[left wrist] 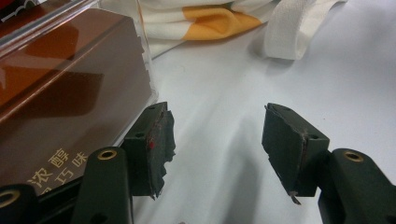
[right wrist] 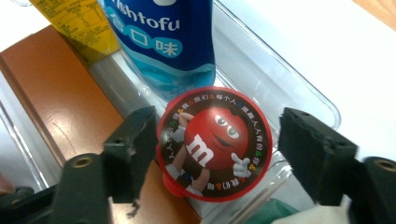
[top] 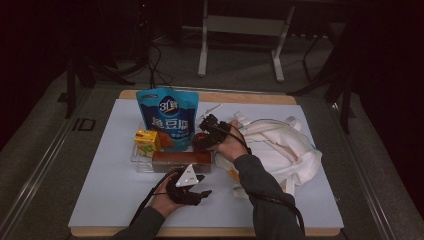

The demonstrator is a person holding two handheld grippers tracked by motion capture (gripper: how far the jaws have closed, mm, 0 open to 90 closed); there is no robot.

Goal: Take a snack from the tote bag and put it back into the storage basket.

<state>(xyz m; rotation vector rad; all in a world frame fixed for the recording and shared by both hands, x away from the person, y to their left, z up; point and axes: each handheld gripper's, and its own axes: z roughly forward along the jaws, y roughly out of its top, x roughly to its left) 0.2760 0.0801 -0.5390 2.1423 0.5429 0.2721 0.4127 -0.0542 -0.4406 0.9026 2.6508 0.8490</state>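
Observation:
A small cup with a red M&M's lid (right wrist: pixel 215 144) stands in a clear plastic tray (right wrist: pixel 289 79), in front of a blue fish-tofu pouch (right wrist: pixel 163 42). My right gripper (right wrist: pixel 215 123) is open around the cup, its left jaw at the lid's edge and a gap on the right side. In the high view the right gripper (top: pixel 204 135) reaches over the tray's right end. My left gripper (left wrist: pixel 217 112) is open with nothing between its jaws, low over the mat beside the brown chocolate box (left wrist: pixel 65 93). From above, the left gripper (top: pixel 201 186) sits just in front of that box (top: pixel 181 160).
The tray (top: pixel 134 159) also holds a yellow juice box (top: pixel 146 141) and the blue pouch (top: pixel 168 117). A white cloth bag with an orange patch (top: pixel 285 145) lies to the right, its strap (left wrist: pixel 289 28) near my left gripper. Bare mat (top: pixel 115 200) lies at the front left.

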